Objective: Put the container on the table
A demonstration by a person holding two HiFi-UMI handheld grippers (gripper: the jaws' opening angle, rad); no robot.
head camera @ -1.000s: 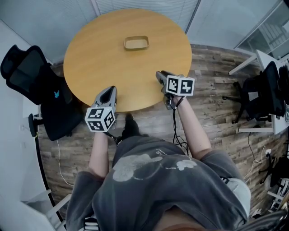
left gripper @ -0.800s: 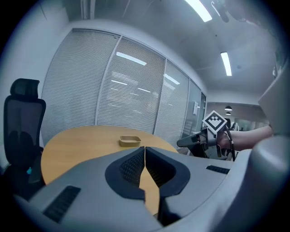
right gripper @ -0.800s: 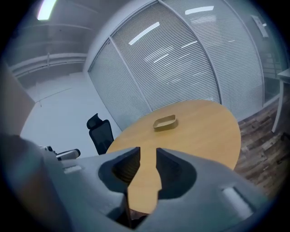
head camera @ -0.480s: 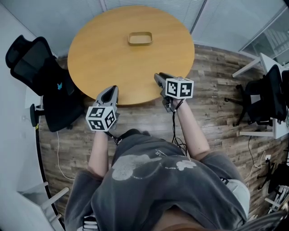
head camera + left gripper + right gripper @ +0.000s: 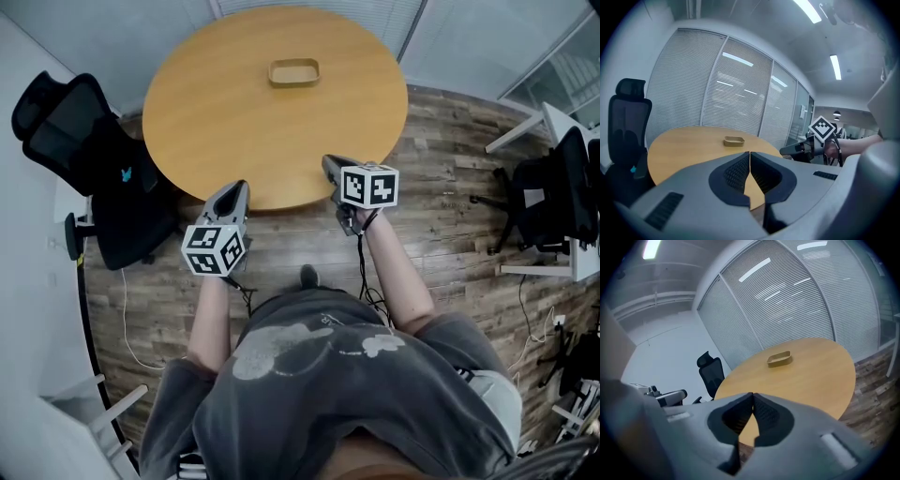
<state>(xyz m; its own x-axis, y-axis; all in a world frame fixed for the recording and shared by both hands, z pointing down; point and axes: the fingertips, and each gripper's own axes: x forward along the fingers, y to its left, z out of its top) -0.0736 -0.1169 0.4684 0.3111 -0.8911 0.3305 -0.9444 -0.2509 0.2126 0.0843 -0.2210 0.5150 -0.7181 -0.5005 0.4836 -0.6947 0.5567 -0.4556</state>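
Note:
A shallow tan container (image 5: 293, 72) sits on the far side of the round wooden table (image 5: 272, 141); it also shows in the left gripper view (image 5: 734, 140) and the right gripper view (image 5: 779, 359). My left gripper (image 5: 239, 187) hovers at the table's near edge, its jaws shut on nothing (image 5: 750, 153). My right gripper (image 5: 328, 162) is level with it over the near right edge. Its jaws have just been closing and now meet with nothing between them (image 5: 753, 394). Both grippers are well short of the container.
A black office chair (image 5: 80, 141) stands left of the table. At the right are another black chair (image 5: 553, 202) and a white desk (image 5: 553, 122). Wood flooring surrounds the table, and blinds line the wall behind it. The person's foot (image 5: 307, 276) is below the table edge.
Both grippers have drawn back toward the table's near edge, so the container lies farther from them. The person's foot has shifted back.

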